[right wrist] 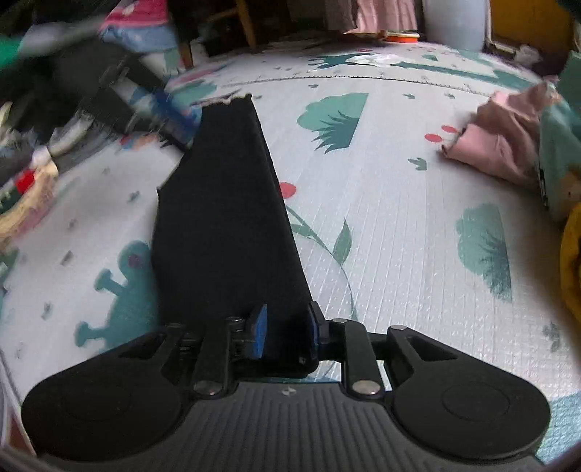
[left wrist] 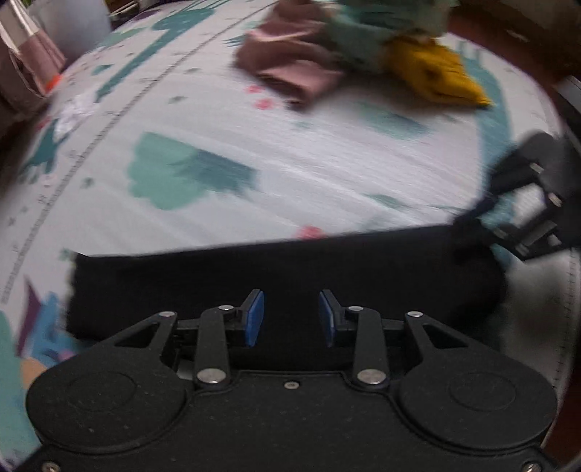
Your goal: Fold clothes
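a printed play mat [right wrist: 399, 203] with teal bushes, dinosaurs and red dots carries everything. at its far side, in the left wrist view, a heap of loose clothes lies well apart from the work: a dusty pink garment [left wrist: 290, 69], a mint patterned garment [left wrist: 363, 40] over it and a mustard yellow garment [left wrist: 439, 76] beside that. beyond the mat's edge stand a pale cylindrical bin [right wrist: 455, 21] and the leg of a wooden chair [right wrist: 247, 21]; more mixed clothes are piled at the left of the right wrist view, too blurred to name. bare mat lies between the heap and the dark cloth.

the black garment [right wrist: 225, 225] is folded into a long narrow strip on the near part of the mat. in the right wrist view its long axis runs straight away from that gripper, narrowing toward a far end beside the left gripper [right wrist: 170, 116], which is blurred. in the left wrist view the strip lies crosswise.

the right gripper [right wrist: 287, 330] has the near end of the strip between its blue pads, which appear to press on the cloth. the left gripper's pads stand apart above the strip's middle, gripping nothing.
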A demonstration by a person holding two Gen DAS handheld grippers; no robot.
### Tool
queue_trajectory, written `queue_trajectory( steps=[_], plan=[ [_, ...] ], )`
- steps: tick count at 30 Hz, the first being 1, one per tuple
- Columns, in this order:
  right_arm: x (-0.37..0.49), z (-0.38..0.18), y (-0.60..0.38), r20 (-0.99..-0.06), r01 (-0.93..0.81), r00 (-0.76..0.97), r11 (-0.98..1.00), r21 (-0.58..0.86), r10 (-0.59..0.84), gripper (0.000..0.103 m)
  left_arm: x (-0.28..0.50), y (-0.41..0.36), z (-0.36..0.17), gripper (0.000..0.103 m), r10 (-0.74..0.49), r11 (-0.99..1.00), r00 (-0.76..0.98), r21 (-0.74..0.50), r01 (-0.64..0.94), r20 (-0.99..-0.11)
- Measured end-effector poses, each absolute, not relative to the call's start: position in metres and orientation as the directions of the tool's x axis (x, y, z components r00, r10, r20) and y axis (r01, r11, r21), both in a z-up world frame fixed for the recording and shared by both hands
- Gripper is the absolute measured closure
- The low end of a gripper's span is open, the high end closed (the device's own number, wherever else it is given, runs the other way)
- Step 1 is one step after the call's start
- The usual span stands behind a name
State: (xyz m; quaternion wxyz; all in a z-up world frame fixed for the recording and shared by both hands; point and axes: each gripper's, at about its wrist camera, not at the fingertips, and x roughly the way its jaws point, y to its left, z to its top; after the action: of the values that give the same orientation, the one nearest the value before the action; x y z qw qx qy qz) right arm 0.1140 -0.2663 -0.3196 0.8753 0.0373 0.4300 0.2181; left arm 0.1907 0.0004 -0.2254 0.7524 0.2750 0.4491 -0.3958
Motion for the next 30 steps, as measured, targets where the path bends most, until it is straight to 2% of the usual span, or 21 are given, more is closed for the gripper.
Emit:
queue_trajectory(
  steps=[3,6,8,9,13,16,18,20,22,24,25,27,28,30],
  plan=[
    [0.102,-0.305,-0.269,-0.678,-0.374,0.584,0.89,0.262,0.445,0.075,0.158,-0.002,-0.237,0.071,-0.433,0.53,0.281,0.01,0.848,-0.857],
    [0.097,-0.311,-0.257,-0.703,-0.433,0.557,0.877,0.209,0.442,0.075,0.134,-0.01,-0.255,0.071,-0.508,0.539,0.288,-0.039,0.841,-0.811],
    [0.102,-0.325,-0.245,-0.752,-0.456,0.52,0.876,0.157,0.405,0.076,0.121,-0.018,-0.278,0.071,-0.481,0.549,0.31,-0.006,0.836,-0.82],
    [0.105,-0.326,-0.239,-0.759,-0.474,0.518,0.871,0.128,0.393,0.077,0.115,-0.018,-0.287,0.068,-0.482,0.555,0.344,0.023,0.832,-0.806],
    [0.115,-0.316,-0.231,-0.778,-0.516,0.498,0.852,0.089,0.384,0.076,0.103,-0.021,-0.266,0.067,-0.484,0.525,0.4,0.107,0.844,-0.778],
    [0.104,-0.304,-0.236,-0.741,-0.588,0.528,0.808,0.035,0.416,0.076,0.085,-0.024,-0.257,0.067,-0.539,0.504,0.42,0.12,0.856,-0.73],
    [0.108,-0.314,-0.233,-0.789,-0.602,0.476,0.798,0.031,0.39,0.077,0.075,-0.035,-0.273,0.068,-0.508,0.499,0.403,0.122,0.858,-0.761],
    [0.108,-0.323,-0.223,-0.812,-0.63,0.461,0.776,-0.016,0.357,0.076,0.075,-0.038,-0.284,0.067,-0.497,0.541,0.426,0.113,0.833,-0.756],
    [0.113,-0.318,-0.211,-0.84,-0.679,0.436,0.731,-0.07,0.324,0.076,0.078,-0.041,-0.276,0.066,-0.491,0.53,0.42,0.121,0.839,-0.763],
    [0.119,-0.304,-0.216,-0.835,-0.68,0.417,0.733,-0.024,0.36,0.076,0.073,-0.032,-0.26,0.065,-0.537,0.518,0.429,0.118,0.847,-0.726],
    [0.122,-0.297,-0.22,-0.83,-0.677,0.413,0.736,-0.006,0.374,0.074,0.069,-0.025,-0.253,0.064,-0.562,0.513,0.432,0.113,0.851,-0.706],
    [0.129,-0.292,-0.225,-0.842,-0.661,0.396,0.75,0.015,0.366,0.06,0.051,-0.011,-0.25,0.064,-0.592,0.478,0.435,0.14,0.867,-0.679],
    [0.134,-0.294,-0.228,-0.85,-0.642,0.382,0.765,0.037,0.362,0.056,0.04,-0.006,-0.252,0.064,-0.6,0.453,0.437,0.165,0.876,-0.67],
    [0.14,-0.301,-0.237,-0.864,-0.572,0.342,0.812,0.12,0.368,0.055,0.02,-0.002,-0.262,0.064,-0.602,0.426,0.453,0.215,0.879,-0.657]
  ],
)
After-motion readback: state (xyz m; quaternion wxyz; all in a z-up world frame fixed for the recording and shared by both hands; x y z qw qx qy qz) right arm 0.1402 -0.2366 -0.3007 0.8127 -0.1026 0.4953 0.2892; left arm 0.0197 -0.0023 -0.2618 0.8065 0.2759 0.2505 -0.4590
